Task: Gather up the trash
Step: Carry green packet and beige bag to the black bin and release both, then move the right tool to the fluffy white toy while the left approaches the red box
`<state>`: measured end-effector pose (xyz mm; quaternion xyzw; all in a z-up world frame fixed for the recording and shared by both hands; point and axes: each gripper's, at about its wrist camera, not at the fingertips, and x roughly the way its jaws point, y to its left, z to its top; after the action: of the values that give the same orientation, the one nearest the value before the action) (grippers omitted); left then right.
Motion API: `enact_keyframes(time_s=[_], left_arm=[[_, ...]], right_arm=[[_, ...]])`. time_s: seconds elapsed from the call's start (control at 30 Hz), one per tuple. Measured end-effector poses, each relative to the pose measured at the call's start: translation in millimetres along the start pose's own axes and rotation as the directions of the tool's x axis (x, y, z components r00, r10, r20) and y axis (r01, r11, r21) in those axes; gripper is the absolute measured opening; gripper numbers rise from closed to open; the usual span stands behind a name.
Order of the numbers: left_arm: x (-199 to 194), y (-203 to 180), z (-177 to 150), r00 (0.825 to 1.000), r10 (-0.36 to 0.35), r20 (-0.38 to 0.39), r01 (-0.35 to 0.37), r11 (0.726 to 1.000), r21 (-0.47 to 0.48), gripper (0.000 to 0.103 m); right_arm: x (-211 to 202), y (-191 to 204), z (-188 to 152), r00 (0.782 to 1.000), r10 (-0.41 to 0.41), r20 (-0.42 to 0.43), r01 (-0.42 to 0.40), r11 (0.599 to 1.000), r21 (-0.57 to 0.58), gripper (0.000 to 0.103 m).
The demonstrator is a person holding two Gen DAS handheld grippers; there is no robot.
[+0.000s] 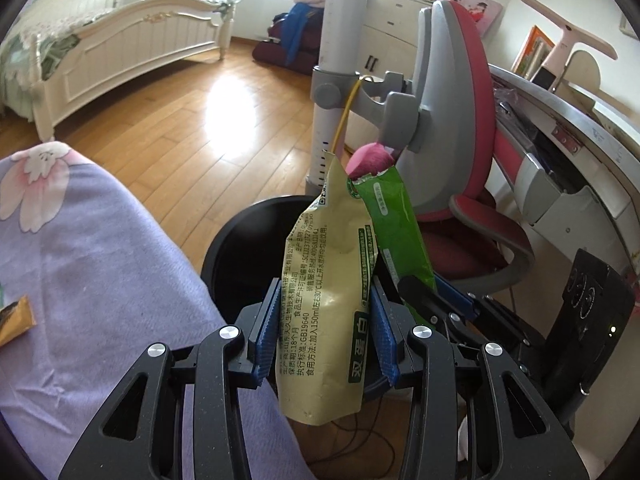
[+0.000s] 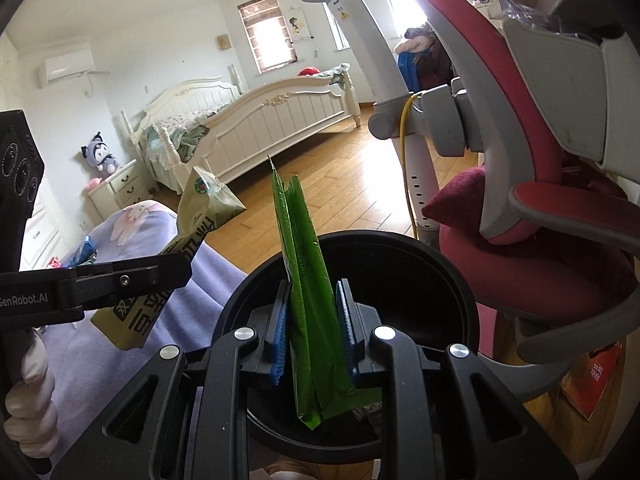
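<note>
Wrappers at frame centre above black bin point(image 2: 460, 280): tan sachet point(image 1: 324, 280) clamped in left gripper point(image 1: 326, 332), green sachet point(image 2: 308, 300) in right gripper point(image 2: 312, 332). Undropped; orange packet point(image 1: 16, 316) left on purple bedspread point(image 1: 100, 260), lower left.

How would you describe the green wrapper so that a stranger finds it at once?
Find the black bin between the purple bed and the pink chair. Above it, the right hand-held gripper holds the green wrapper. Its neighbour, the beige pouch, is wider and printed.
</note>
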<state>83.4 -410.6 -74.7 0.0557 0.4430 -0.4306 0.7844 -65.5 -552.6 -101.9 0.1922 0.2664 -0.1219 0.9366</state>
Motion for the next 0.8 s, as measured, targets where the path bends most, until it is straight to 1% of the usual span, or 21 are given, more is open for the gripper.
enact_keyframes(time_s=[0.1, 0.17, 0.2, 0.23, 0.27, 0.3, 0.47, 0.63, 0.73, 0.77, 0.8], left_arm=[[5.3, -1.9, 3.6, 1.000, -0.005, -0.002, 0.005, 1.000, 0.012, 0.042], [7.7, -4.4, 6.0, 1.000, 0.019, 0.005, -0.019, 0.999, 0.033, 0.048], [9.0, -5.5, 7.7, 1.000, 0.026, 0.008, -0.026, 0.999, 0.041, 0.055], [8.9, -6.0, 9.1, 0.999, 0.033, 0.013, -0.033, 0.998, 0.045, 0.065], [7.7, -6.7, 10.2, 0.999, 0.040, 0.022, -0.042, 0.998, 0.050, 0.069], [4.4, -7.2, 10.5, 0.999, 0.043, 0.033, -0.044, 0.998, 0.055, 0.073], [-16.3, -5.3, 9.1, 0.997, 0.035, 0.073, -0.039, 0.998, 0.056, 0.073], [-49.3, 6.1, -0.6, 0.990, 0.066, 0.123, -0.067, 0.998, 0.004, 0.073], [-79.0, 17.6, -10.1, 0.976, 0.125, 0.178, -0.121, 0.992, -0.030, 0.073], [-90.0, 22.7, -13.3, 0.968, 0.149, 0.200, -0.144, 0.989, -0.043, 0.073], [-104.5, 29.5, -17.6, 0.956, 0.181, 0.230, -0.172, 0.983, -0.060, 0.073]], right_arm=[[1.8, -3.6, 0.9, 1.000, -0.007, -0.004, 0.007, 1.000, 0.008, 0.024], [4.1, -6.8, 1.2, 1.000, -0.013, -0.015, 0.013, 1.000, 0.021, 0.028], [4.9, -9.3, 2.5, 1.000, -0.015, -0.018, 0.016, 0.999, 0.034, 0.033], [5.8, -12.6, 2.7, 1.000, -0.020, -0.023, 0.021, 0.999, 0.048, 0.042], [5.7, -15.0, 2.7, 0.999, -0.025, -0.028, 0.027, 0.998, 0.062, 0.046], [5.3, -16.9, 2.5, 0.999, -0.026, -0.034, 0.028, 0.997, 0.074, 0.048], [-0.3, -12.1, 1.6, 0.999, -0.026, -0.040, 0.029, 0.997, 0.069, 0.048], [-6.9, 7.1, 1.4, 0.999, 0.008, -0.037, -0.006, 0.999, 0.039, 0.048], [-11.5, 28.6, 3.1, 0.999, 0.043, -0.030, -0.043, 0.999, -0.004, 0.048], [-12.3, 37.6, 4.3, 0.998, 0.057, -0.031, -0.057, 0.998, -0.023, 0.048], [-12.8, 46.3, 5.5, 0.997, 0.071, -0.032, -0.072, 0.997, -0.040, 0.048]])
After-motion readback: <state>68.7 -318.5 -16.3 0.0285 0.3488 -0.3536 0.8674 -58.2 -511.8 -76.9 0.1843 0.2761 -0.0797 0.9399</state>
